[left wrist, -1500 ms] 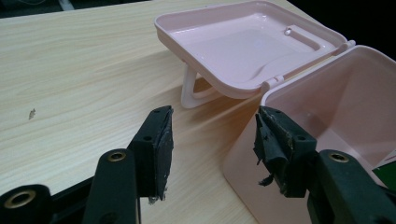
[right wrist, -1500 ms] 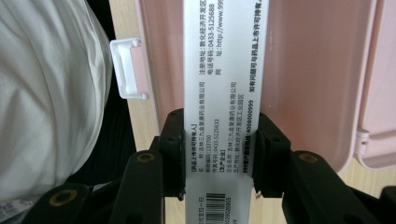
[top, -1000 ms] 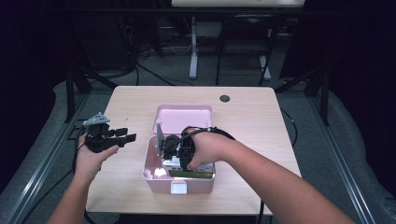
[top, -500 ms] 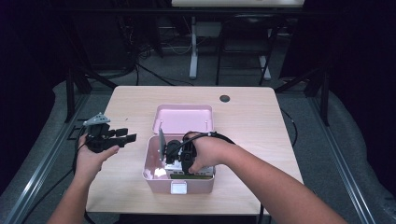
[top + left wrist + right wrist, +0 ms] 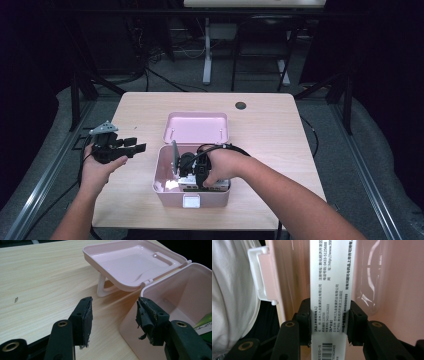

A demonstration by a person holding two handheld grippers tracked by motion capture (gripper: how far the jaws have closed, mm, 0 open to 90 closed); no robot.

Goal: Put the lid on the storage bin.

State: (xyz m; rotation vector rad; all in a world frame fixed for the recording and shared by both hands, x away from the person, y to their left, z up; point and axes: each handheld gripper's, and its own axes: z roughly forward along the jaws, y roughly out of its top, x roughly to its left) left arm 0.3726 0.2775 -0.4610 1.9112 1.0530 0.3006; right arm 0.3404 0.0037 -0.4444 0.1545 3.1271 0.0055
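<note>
An open pink plastic box [image 5: 167, 187] stands near the front middle of the wooden table [image 5: 280, 135], its lid [image 5: 196, 127] laid back behind it. My right gripper [image 5: 192, 176] reaches down inside the box. In the right gripper view its jaws [image 5: 329, 320] are shut on a narrow white printed carton [image 5: 332, 277] with a barcode, close to the box's pink wall [image 5: 387, 290]. My left gripper [image 5: 134, 145] hovers to the left of the box, open and holding nothing. Seen from the left gripper view, those jaws [image 5: 113, 315] frame the box's near corner [image 5: 155, 295] and the lid [image 5: 132, 262].
A green-edged pack [image 5: 203, 323] lies inside the box by its right side. The box's white latch [image 5: 191, 201] faces the table's front edge. A small dark round spot [image 5: 241, 105] sits near the table's back edge. Stand legs and cables fill the floor behind.
My right hand has sunk a little lower into the pink box with the white carton still gripped. The left hand and gripper have stayed where they were.
</note>
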